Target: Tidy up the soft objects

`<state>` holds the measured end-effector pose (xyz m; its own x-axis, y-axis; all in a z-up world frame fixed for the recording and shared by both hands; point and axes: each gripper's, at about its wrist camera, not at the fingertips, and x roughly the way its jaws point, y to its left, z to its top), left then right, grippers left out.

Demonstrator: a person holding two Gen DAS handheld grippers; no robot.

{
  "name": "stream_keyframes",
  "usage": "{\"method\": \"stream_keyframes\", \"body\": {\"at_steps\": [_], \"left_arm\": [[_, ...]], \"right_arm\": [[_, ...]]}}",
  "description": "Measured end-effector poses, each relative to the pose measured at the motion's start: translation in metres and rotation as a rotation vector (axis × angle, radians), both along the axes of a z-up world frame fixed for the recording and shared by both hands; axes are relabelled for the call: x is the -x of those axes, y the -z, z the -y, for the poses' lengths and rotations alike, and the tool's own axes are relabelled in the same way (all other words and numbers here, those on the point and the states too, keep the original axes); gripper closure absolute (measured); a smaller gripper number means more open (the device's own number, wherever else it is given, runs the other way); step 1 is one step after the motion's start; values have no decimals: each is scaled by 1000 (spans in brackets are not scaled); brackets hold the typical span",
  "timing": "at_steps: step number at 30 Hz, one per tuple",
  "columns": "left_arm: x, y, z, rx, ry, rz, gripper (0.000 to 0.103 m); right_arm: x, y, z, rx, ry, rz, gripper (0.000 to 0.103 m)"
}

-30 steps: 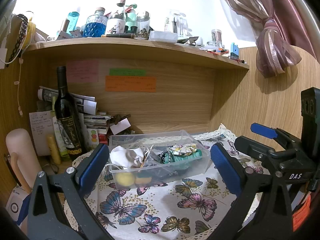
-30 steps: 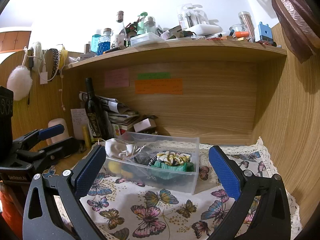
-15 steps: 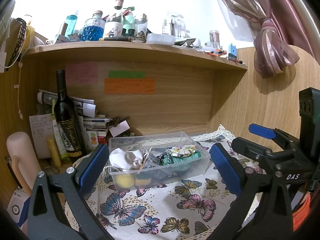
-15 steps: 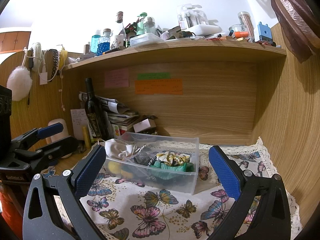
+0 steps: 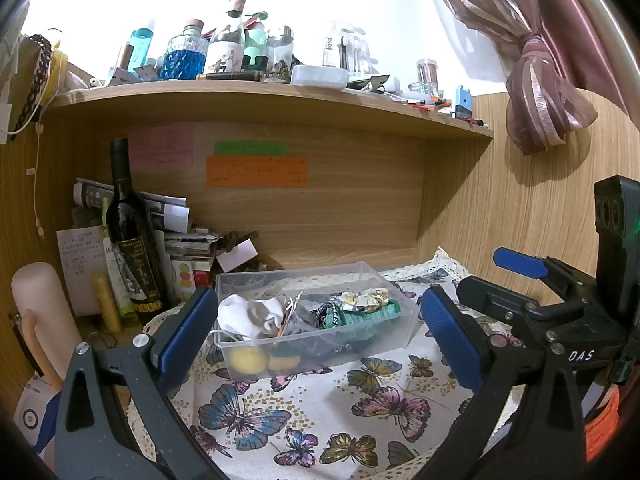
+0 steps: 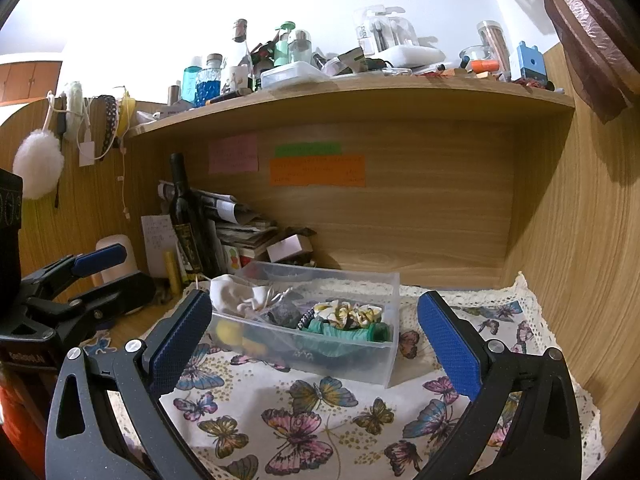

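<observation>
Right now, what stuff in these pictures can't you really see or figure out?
- Sticky notes: writing too small in both views.
- Bottom of the clear box: the white cloth and green scrunchie pile over dark things.
- Yellow balls: blurred through the plastic wall.
- Papers behind the wine bottle: partly hidden by it.
- Left gripper and right gripper: handles cut off.

Wine bottle [image 5: 130,236] upright, 9 o'clock; paper stack [image 6: 236,224] behind; butterfly cloth [image 5: 304,412] 6 o'clock; shelf bottles [image 5: 184,60] 12 o'clock.
</observation>
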<state>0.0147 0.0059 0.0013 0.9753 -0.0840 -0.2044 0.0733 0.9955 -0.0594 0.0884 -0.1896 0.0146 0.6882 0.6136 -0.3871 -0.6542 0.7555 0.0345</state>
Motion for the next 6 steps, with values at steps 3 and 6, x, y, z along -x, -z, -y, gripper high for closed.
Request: {"method": "stream_keyframes", "body": {"at_steps": [3,6], "left_arm": [[0,1,-1,2,-1,-2,0],[-1,2,-3,6,-1,-8,0]], "right_arm": [[-1,1,0,1,-1,-3,0],[-1,1,0,1,-3,-4,0]]}}
